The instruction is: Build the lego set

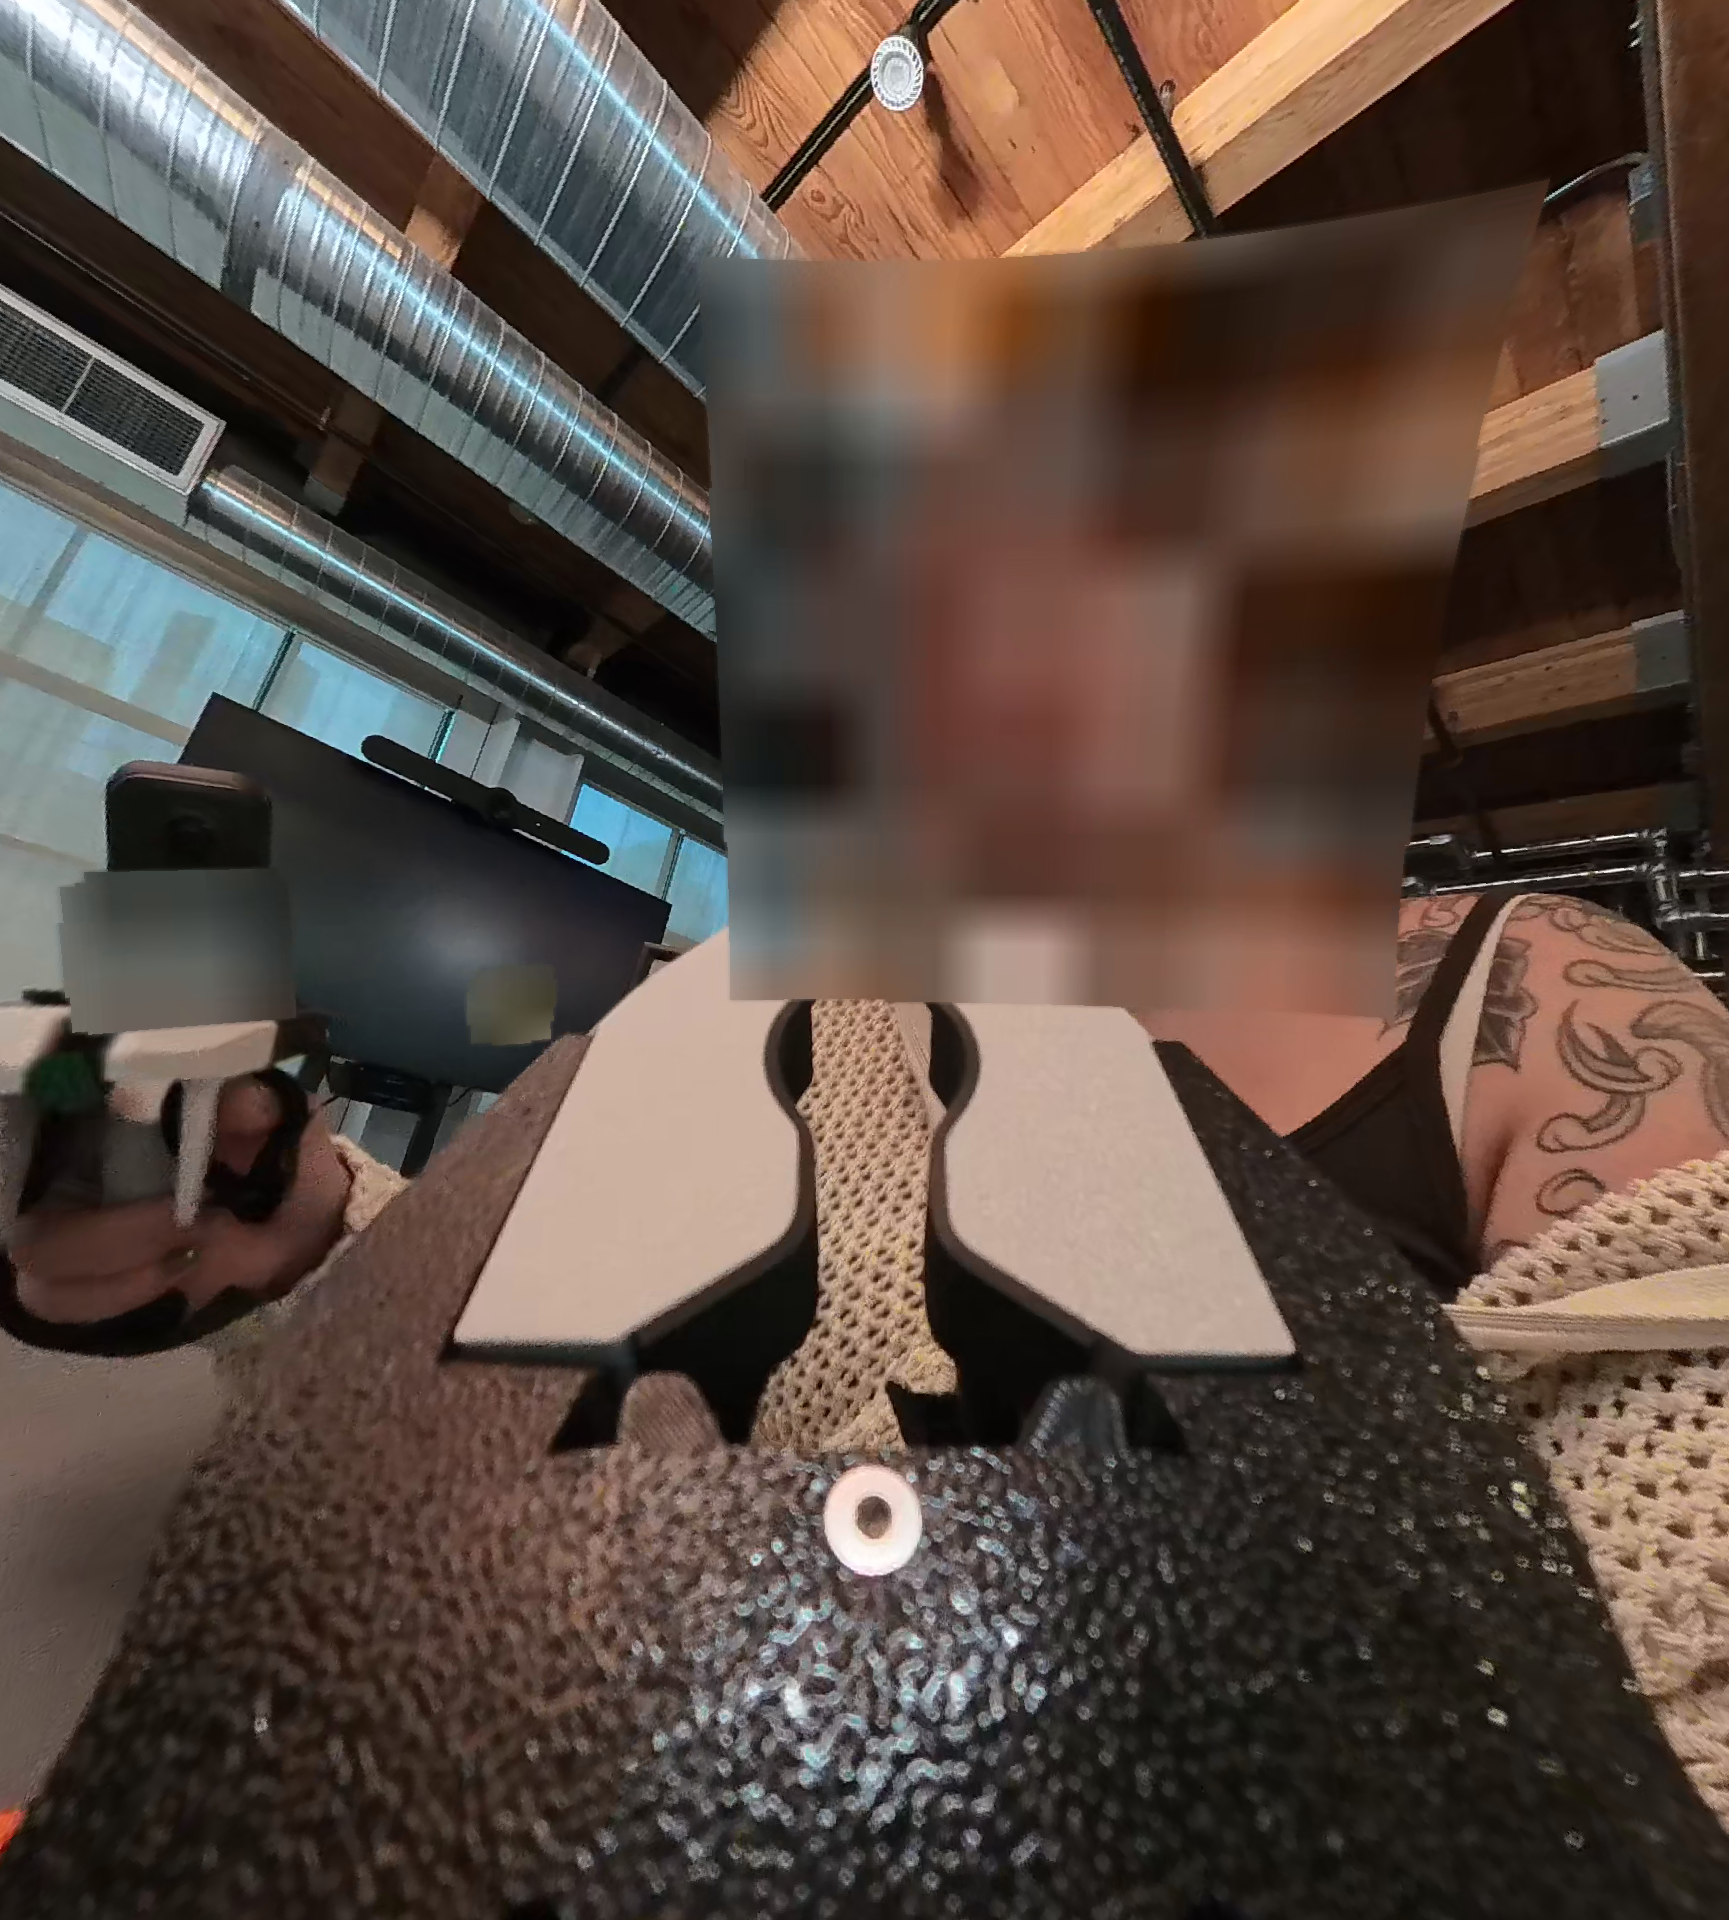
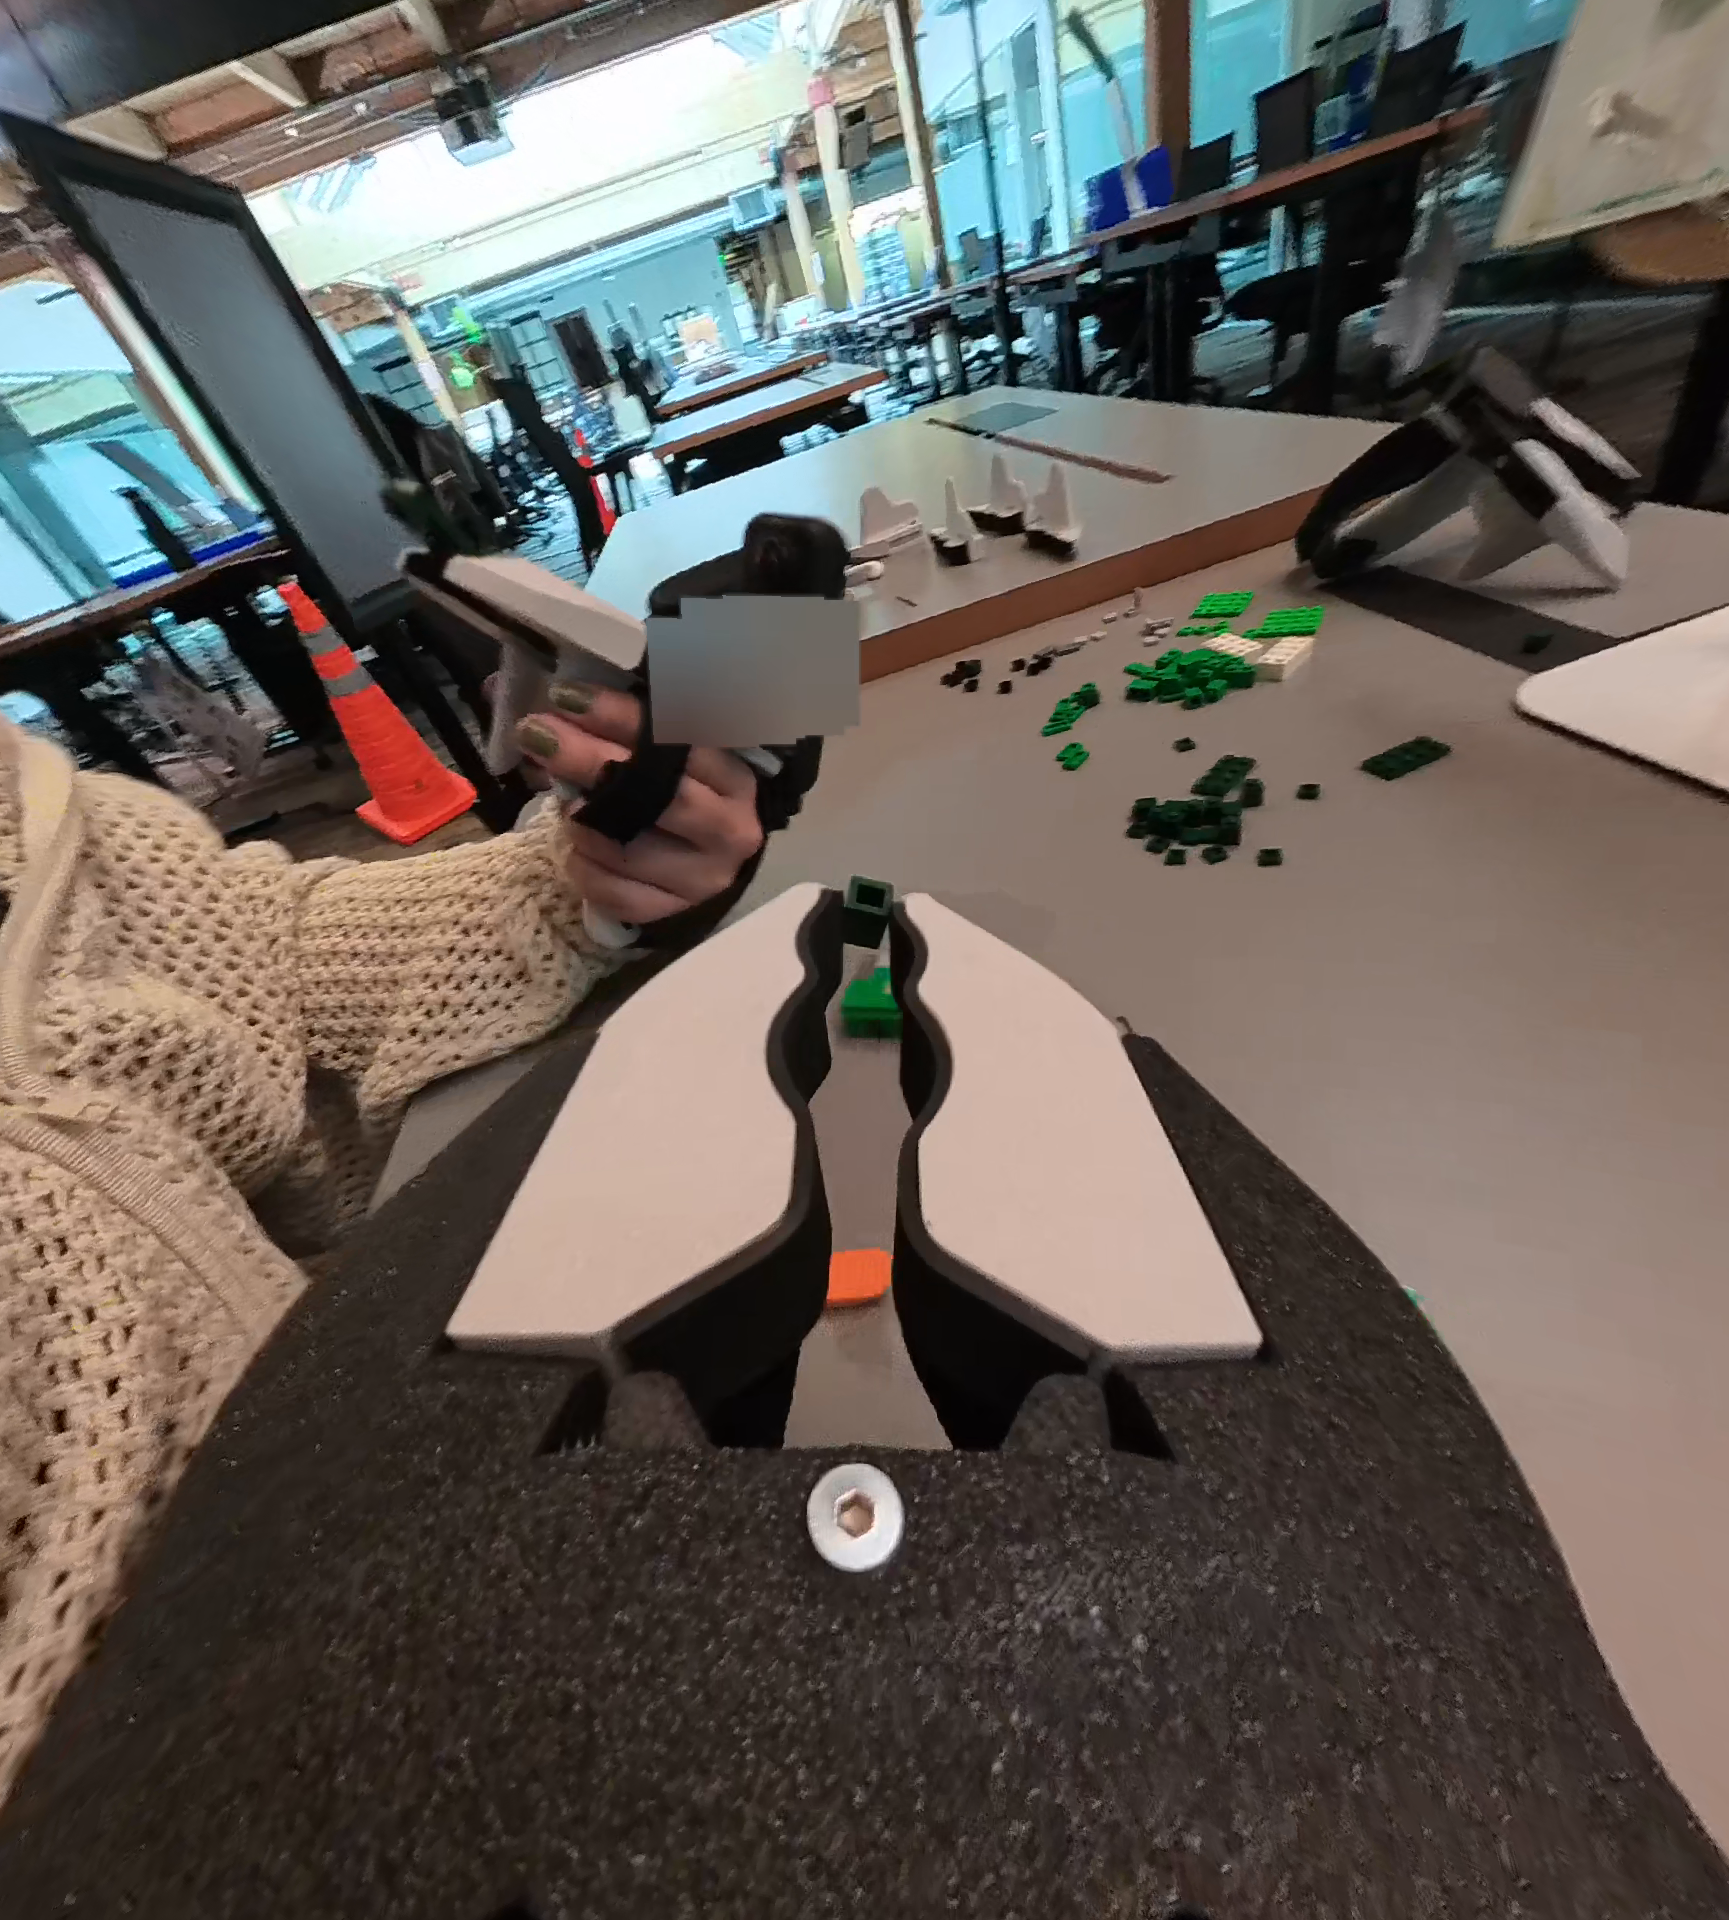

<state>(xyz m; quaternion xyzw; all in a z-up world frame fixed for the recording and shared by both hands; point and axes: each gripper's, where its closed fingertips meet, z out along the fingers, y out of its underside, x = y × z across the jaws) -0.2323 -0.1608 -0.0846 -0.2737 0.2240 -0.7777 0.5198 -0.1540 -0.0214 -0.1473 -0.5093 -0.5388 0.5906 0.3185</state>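
Note:
My right gripper [image 2: 870, 914] is shut on a small dark green brick [image 2: 868, 906] at its fingertips, above the grey table [image 2: 1359, 1143]. A bright green piece [image 2: 870, 1003] sits just under it between the fingers; I cannot tell if the two are joined. The right gripper also shows in the left wrist view [image 1: 60, 1070], with green bricks between its fingers. My left gripper [image 1: 870, 1013] points up at the person's chest, its fingertips hidden by a blur patch. In the right wrist view the left gripper [image 2: 413, 520] is raised, with a small dark piece [image 2: 408, 497] at its tip.
Loose bright and dark green bricks [image 2: 1187, 675] and small white plates [image 2: 1275, 649] lie on the table ahead. A spare gripper [image 2: 1462, 499] lies at the back right, next to a white stand base [image 2: 1670, 717]. Spare white fingers [image 2: 995, 509] stand farther back. An orange cone [image 2: 372, 727] is on the floor. The left gripper's tips are roughly 20 cm from the right gripper's.

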